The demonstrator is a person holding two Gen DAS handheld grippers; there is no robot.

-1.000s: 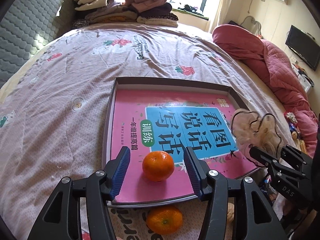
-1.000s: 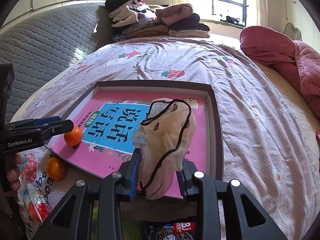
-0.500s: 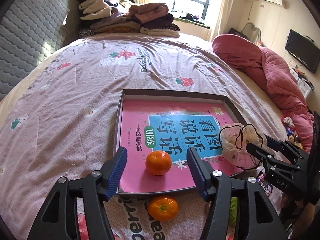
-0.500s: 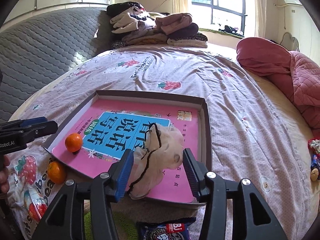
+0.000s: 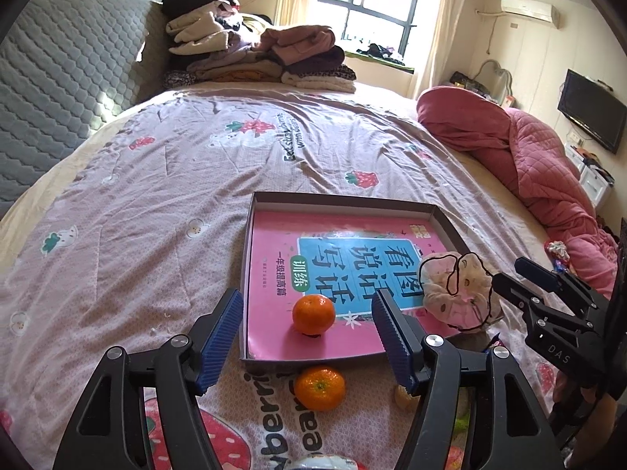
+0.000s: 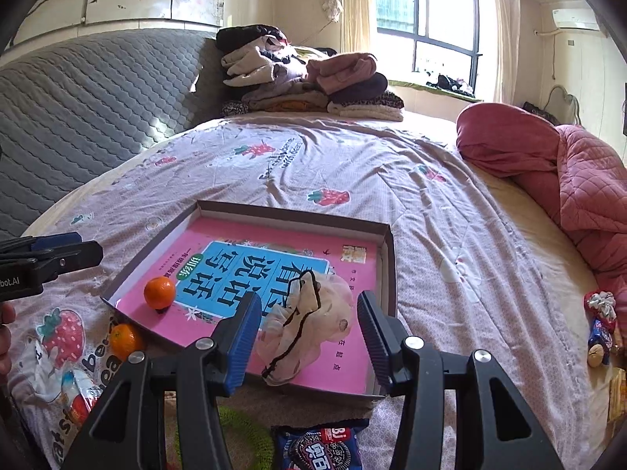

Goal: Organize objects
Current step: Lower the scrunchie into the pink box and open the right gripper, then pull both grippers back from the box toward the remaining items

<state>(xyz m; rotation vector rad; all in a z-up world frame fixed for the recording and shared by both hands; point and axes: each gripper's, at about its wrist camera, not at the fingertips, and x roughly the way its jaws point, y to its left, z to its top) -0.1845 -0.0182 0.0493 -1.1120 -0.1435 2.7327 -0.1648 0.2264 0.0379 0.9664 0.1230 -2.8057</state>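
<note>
While both my claws hang over the near edge of the bed (image 5: 164, 180), my left claw (image 5: 305, 337) is spread wide and grips nothing, with one orange (image 5: 313, 313) lying between its fingers on the pink book (image 5: 337, 250) inside the shallow box (image 5: 345, 199). A second orange (image 5: 319, 387) sits on the bedspread just outside the box's near wall. My right claw (image 6: 309, 337) is spread too, its blue pads apart from the crumpled cloth pouch (image 6: 309, 325) that rests on the book in the box's near right corner; a cookie packet (image 6: 321, 446) lies on the bed below it.
</note>
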